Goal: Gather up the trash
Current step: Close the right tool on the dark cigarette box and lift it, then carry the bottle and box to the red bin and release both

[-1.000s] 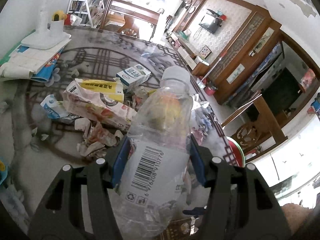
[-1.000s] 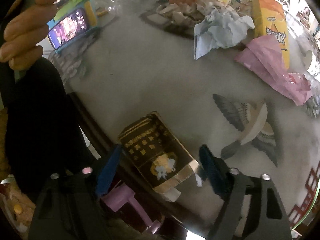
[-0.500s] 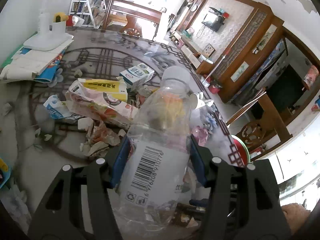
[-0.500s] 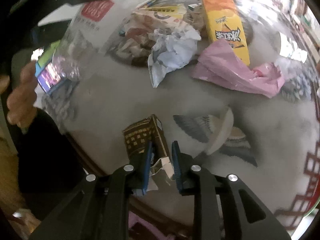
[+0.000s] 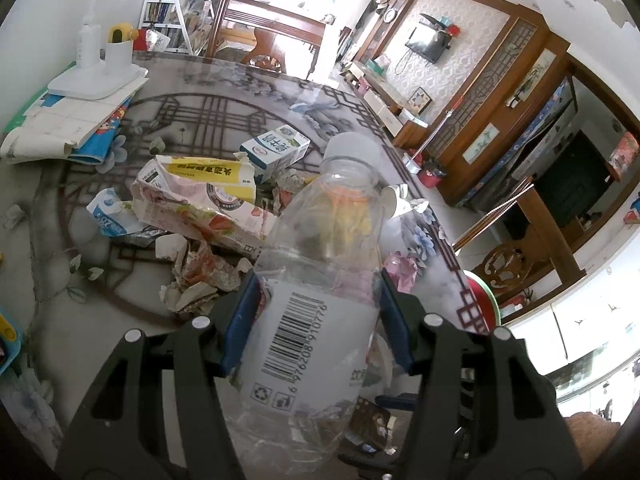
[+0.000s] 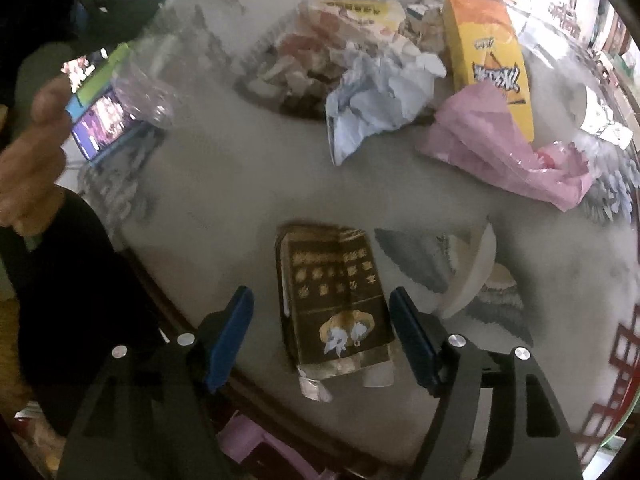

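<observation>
Progress check, trash collection. Very little is cleared, judging by how much litter lies on the desk [image 5: 224, 92].

Left gripper [image 5: 316, 320]: fingers clamped on a clear plastic bottle [image 5: 316, 280], white cap up, barcode label facing the camera. The bottle is held off the desk, so one item is in hand but not yet disposed of. No bin or bag mouth can be identified in either view (a clear plastic sheet with a red logo shows at the top of the right wrist view; its function is unclear).

Right gripper [image 6: 322, 332]: fingers stand wide, one on each side of a dark box with gold print [image 6: 334, 300] lying flat near the desk edge. The fingers have just been opening; the pads do not press the box, which sits between them and rests on the desk. Not collected.

Still on the desk:
- crumpled blue-white paper [image 6: 376, 96]
- pink plastic bag [image 6: 508, 152]
- orange carton [image 6: 486, 44], just beside the bag
- torn yellow-and-pink packaging [image 5: 196, 196]
- small milk carton [image 5: 276, 148]
- paper scraps [image 5: 196, 276]

A phone [image 6: 106, 116] with a lit screen lies near a hand [image 6: 32, 152] (not trash, presumably).

Estimate: early stage. The bulk of the pile is left.
</observation>
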Demonstrator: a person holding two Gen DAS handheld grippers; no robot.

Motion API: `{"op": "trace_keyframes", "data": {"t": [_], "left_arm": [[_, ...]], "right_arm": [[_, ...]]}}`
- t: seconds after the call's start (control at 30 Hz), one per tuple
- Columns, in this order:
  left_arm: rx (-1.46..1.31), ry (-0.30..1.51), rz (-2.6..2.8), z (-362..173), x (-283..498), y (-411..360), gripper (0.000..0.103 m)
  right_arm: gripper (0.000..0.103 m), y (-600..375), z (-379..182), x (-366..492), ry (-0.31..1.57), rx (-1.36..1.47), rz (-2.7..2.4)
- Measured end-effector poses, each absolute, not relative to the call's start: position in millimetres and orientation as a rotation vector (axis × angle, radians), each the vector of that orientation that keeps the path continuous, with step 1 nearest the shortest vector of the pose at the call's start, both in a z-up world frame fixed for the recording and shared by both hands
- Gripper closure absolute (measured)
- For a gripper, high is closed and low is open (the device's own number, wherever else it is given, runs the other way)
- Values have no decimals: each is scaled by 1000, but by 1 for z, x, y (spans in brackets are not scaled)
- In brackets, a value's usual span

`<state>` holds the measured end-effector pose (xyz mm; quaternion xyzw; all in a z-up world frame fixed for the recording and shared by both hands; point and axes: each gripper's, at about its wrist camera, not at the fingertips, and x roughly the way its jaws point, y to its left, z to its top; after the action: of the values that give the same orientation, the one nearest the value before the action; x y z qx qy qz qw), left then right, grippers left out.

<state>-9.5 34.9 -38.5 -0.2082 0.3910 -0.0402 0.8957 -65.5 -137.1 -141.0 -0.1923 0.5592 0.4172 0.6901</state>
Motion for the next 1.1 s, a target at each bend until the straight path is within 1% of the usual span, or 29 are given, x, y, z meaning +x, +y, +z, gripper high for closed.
{"op": "trace_keyframes", "data": {"t": [0.07,0.13,0.17,0.2,0.33,0.57,0.7,0.87,1.1], "left_arm": [[-428,811,-84,-38,-10,35,48],[-430,810,-82,-39,-9,35,48],[-431,810,-82,-39,-9,35,48],[-431,811,-82,-38,-10,35,48],[-430,811,-82,-38,-10,34,48],[-429,812,-82,-39,-9,34,48],[-421,821,-83,-40,-9,33,48],[-411,830,-83,-43,-9,33,48],[-406,811,-87,-41,-9,32,48]], "right_arm": [[35,-132,-147,-65,1265,-434,929],[40,-128,-152,-65,1274,-455,923],[47,-129,-155,-68,1269,-459,921],[57,-132,-153,-70,1259,-460,923],[59,-139,-148,-75,1229,-433,909],[59,-160,-131,-64,1170,-305,846],[59,-171,-129,-52,1182,-227,813],[59,-172,-127,-50,1176,-213,810],[59,-183,-110,-46,1092,-182,769]]}}
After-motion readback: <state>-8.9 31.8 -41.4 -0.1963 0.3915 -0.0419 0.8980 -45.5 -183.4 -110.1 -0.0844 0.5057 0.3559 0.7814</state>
